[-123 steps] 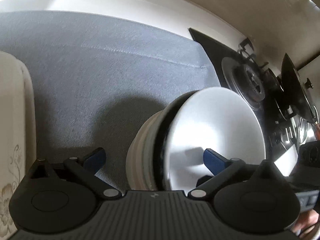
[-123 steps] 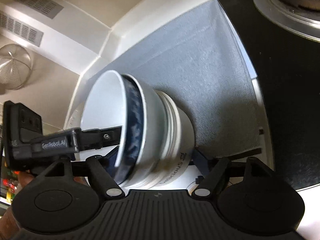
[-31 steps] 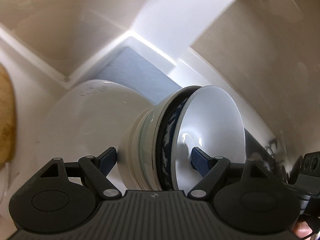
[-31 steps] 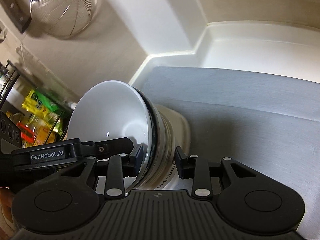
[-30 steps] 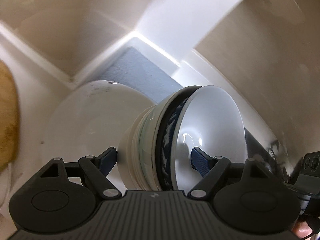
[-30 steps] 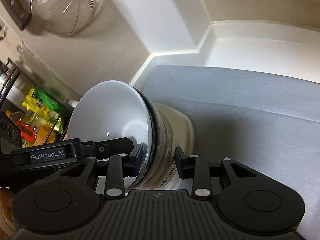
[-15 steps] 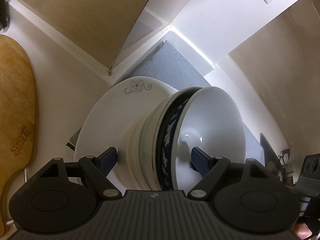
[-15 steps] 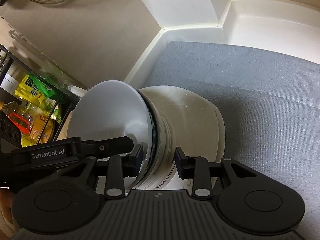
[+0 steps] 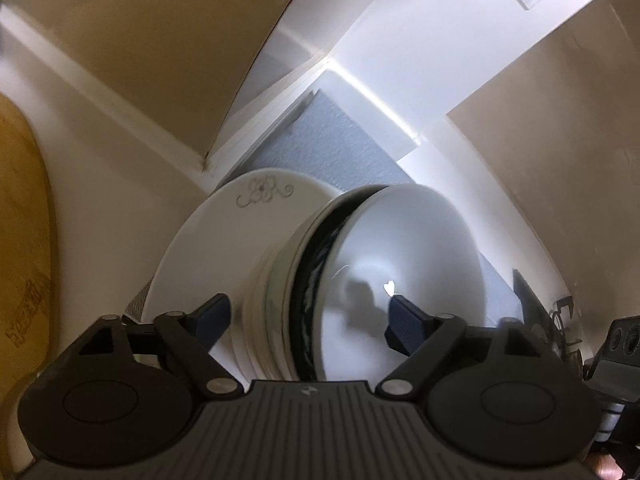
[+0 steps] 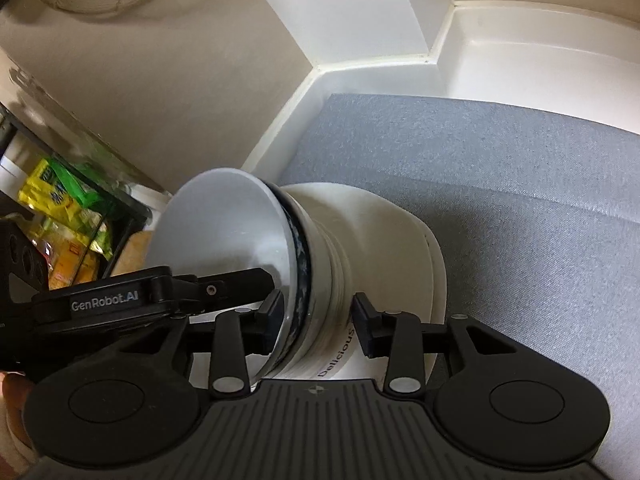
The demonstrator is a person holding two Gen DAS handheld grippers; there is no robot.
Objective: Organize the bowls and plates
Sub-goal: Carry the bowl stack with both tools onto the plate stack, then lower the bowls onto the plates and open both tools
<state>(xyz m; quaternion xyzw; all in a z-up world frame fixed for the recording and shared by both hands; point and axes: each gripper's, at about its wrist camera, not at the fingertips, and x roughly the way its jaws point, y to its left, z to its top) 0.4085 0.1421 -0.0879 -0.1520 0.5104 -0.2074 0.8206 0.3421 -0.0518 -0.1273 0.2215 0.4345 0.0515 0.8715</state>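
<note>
Two grippers bracket one nested stack of bowls point(image 9: 360, 280), which rests on a white plate point(image 9: 224, 248) with a grey floral mark near its far rim; the plate lies on a grey mat point(image 10: 520, 200) on the tabletop, close to the white wall corner point(image 10: 316, 68). The left gripper point(image 9: 308, 320) has its jaws spread wide, one blue pad over the plate beside the stack's base, the other inside the top white bowl point(image 10: 224, 232); neither pad clearly touches the ware. The right gripper point(image 10: 316, 320) has its jaws set close on either side of the stack's wall, one finger inside the rim and one outside; whether they actually press cannot be told from this view. Open mat stretches to the right of the plate, while the wall and a wire rack of yellow and green packets point(image 10: 60, 208) crowd the left. A wooden board point(image 9: 20, 260) is cut off at the frame edge. The lower bowls are motion-blurred; a dark patterned one shows only as a band, and the lettering on the bottom bowl is partly hidden.
</note>
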